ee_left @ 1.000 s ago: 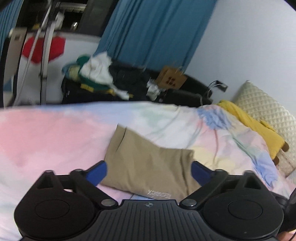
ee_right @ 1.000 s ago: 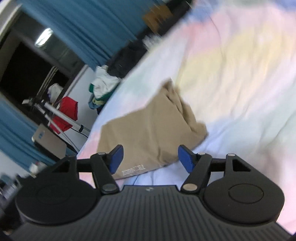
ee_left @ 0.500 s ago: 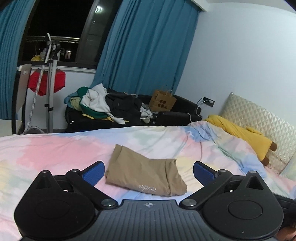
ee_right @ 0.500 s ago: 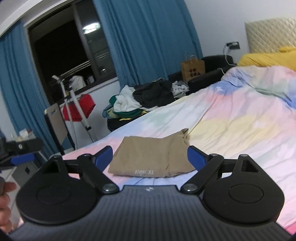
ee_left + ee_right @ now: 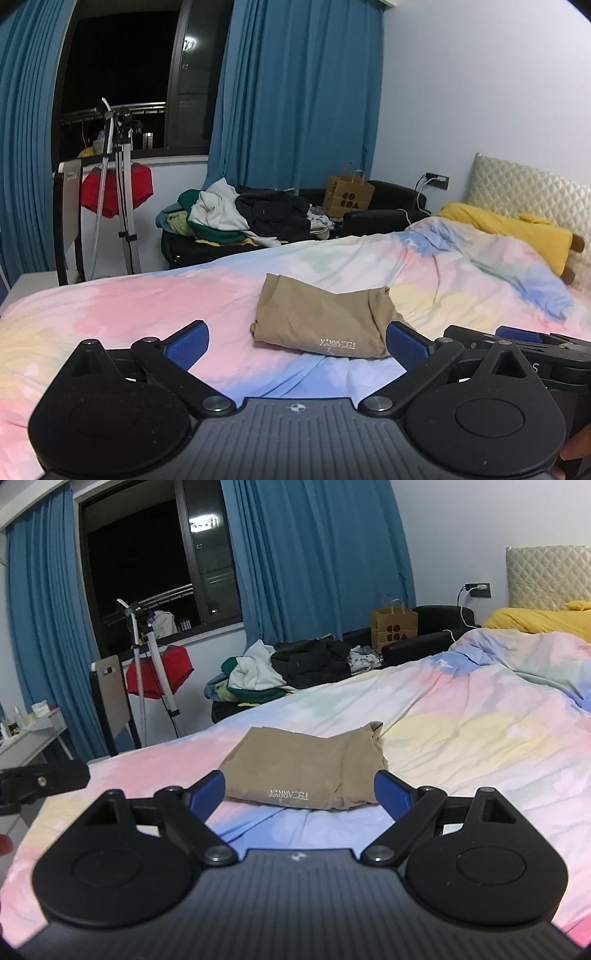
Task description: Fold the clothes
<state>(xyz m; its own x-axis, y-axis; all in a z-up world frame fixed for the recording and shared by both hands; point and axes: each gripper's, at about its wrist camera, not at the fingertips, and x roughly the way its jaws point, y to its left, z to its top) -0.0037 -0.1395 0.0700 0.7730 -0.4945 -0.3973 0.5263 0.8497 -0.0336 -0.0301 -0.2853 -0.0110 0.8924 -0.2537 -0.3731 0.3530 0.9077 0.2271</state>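
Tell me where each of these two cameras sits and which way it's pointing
Left wrist: on the left gripper, facing across the bed toward the window; its open blue fingers frame the folded tan garment; the right gripper's body and a fingertip show at lower right.
Right wrist: on the right gripper, same heading, open fingers framing the garment; part of the left gripper shows at the left edge.
Shared: garment, clothes pile, paper bag, blue curtains.

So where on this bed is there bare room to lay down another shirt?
Left of the folded tan garment the pastel duvet lies bare. Right of it, too, up to the yellow plush. The sofa's clothes pile is crowded.
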